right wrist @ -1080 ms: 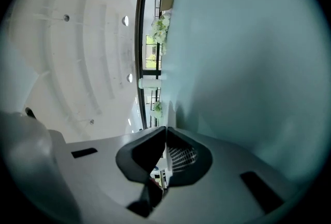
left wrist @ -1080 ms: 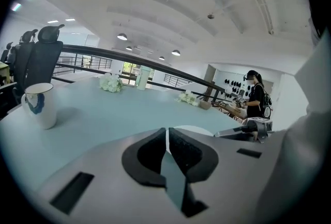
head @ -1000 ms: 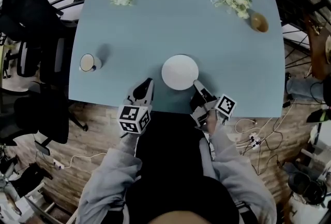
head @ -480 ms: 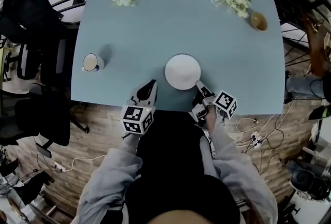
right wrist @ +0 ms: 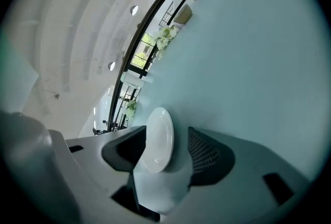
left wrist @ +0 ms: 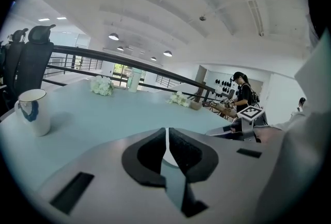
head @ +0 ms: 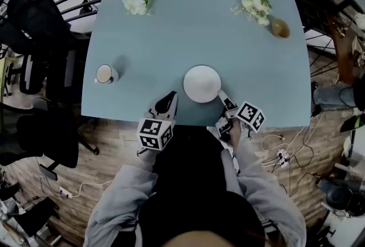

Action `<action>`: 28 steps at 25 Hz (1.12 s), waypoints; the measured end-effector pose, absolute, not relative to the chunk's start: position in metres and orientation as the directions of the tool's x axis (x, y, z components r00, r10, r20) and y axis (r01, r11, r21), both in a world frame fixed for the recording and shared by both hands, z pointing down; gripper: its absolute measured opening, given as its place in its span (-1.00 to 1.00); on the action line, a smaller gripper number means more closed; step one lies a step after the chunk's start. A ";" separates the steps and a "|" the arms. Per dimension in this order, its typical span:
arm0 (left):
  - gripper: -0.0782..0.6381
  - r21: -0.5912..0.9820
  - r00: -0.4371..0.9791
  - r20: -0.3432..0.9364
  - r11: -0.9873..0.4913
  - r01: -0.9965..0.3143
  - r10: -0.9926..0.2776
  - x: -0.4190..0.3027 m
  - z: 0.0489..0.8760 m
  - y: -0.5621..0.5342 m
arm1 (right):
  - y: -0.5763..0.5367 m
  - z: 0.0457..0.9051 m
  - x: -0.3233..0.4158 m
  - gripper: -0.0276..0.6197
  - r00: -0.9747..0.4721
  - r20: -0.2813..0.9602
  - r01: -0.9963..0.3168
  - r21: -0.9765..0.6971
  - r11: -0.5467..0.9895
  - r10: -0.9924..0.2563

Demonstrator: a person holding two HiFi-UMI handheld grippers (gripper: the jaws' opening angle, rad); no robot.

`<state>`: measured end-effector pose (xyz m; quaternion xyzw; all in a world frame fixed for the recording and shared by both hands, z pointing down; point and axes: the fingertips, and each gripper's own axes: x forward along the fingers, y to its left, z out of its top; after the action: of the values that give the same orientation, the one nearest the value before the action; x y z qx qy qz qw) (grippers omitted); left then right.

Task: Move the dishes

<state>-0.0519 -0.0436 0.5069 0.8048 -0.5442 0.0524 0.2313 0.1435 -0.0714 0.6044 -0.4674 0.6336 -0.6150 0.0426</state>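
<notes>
Right gripper view: right gripper [right wrist: 167, 141] jaws have just been opening and now stand apart, with the white plate [right wrist: 158, 135] rim between them, unpinched, flat on the blue table [right wrist: 248, 62]. Left gripper [left wrist: 166, 145] is closed and empty, the plate near on its right. This looks like the release step. Next, probably back the right claw straight off the rim without dragging.
</notes>
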 end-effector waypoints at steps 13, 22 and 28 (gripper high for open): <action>-0.70 0.297 0.456 0.184 -0.393 -0.870 -0.871 -0.061 0.444 -0.057 | -0.081 0.473 0.134 0.05 -0.509 0.234 -0.787 -0.516 0.338 -0.828; -0.70 0.213 0.481 0.102 -0.454 -0.865 -0.871 -0.076 0.414 -0.045 | -0.039 0.419 0.130 -0.90 -0.362 0.073 -0.924 -0.162 0.347 -0.929; -0.70 0.157 0.490 0.131 -0.470 -0.869 -0.862 -0.094 0.431 -0.053 | -0.025 0.432 0.153 -0.90 -0.242 0.091 -0.963 -0.146 0.227 -0.966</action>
<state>-0.0944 -0.0526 0.4306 0.8572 -0.5046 0.0169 0.1015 0.1531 -0.0247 0.4315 -0.6156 0.7833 -0.0859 0.0096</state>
